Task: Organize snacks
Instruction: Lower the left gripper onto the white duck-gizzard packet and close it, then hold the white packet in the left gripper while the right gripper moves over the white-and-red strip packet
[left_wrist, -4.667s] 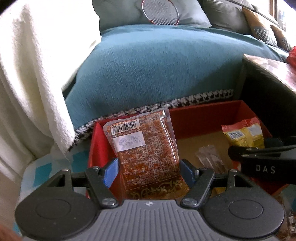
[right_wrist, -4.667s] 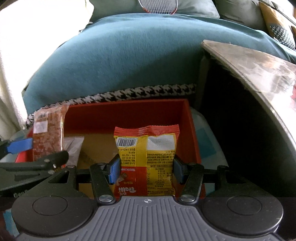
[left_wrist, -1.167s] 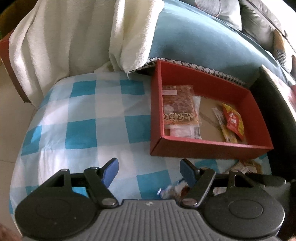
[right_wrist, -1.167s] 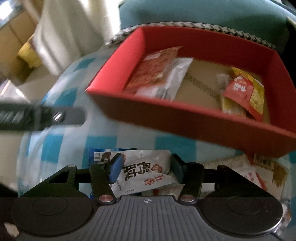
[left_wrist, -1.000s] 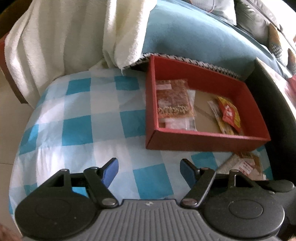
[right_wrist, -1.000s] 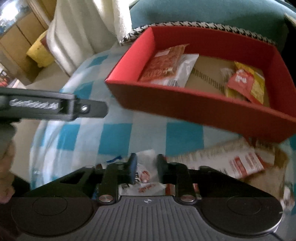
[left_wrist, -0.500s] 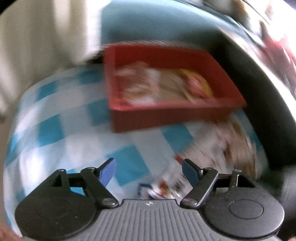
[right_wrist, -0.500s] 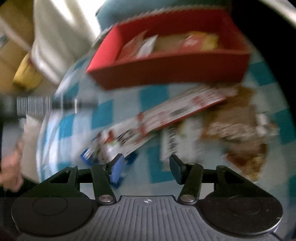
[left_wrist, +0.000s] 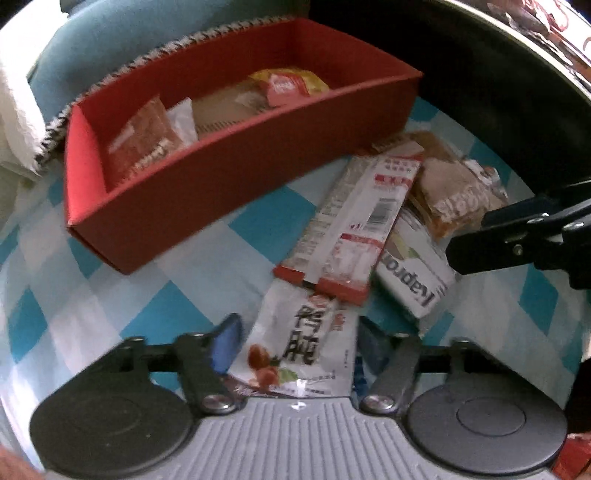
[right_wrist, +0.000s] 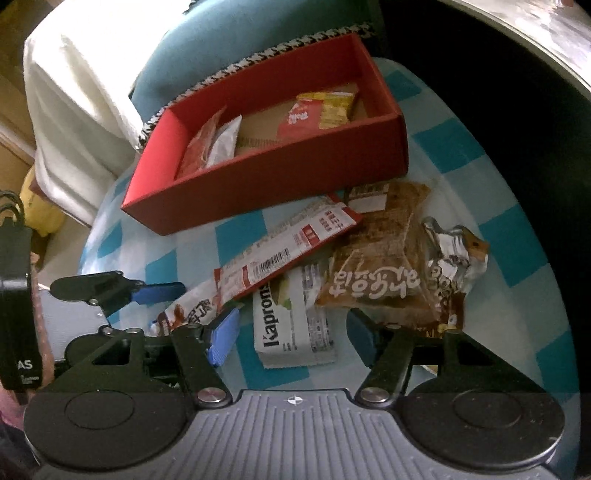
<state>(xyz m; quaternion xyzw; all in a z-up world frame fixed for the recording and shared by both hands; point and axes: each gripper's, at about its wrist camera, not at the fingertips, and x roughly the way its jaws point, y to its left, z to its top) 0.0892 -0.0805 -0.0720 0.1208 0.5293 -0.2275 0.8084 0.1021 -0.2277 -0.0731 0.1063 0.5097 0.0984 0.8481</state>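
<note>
A red box (left_wrist: 229, 184) (right_wrist: 273, 181) on the checked cloth holds a brown snack packet (left_wrist: 142, 140) and a red-yellow packet (left_wrist: 284, 86). Loose snacks lie in front of it. My left gripper (left_wrist: 295, 343) is open, its jaws either side of a white pouch with black characters (left_wrist: 306, 343). My right gripper (right_wrist: 291, 332) is open around a white "Kaprons" packet (right_wrist: 288, 325). A long red-white packet (right_wrist: 291, 243) and a brown packet (right_wrist: 384, 273) lie beside it.
A blue-white checked cloth (left_wrist: 92, 295) covers the round seat. A dark table edge (left_wrist: 517, 92) stands at the right. A teal sofa (left_wrist: 147, 37) and white towel (right_wrist: 74, 92) lie behind the box.
Both grippers dropped their packets in the box, pulled back and came down over the loose snacks. The left now straddles the white pouch; the right straddles the Kaprons packet.
</note>
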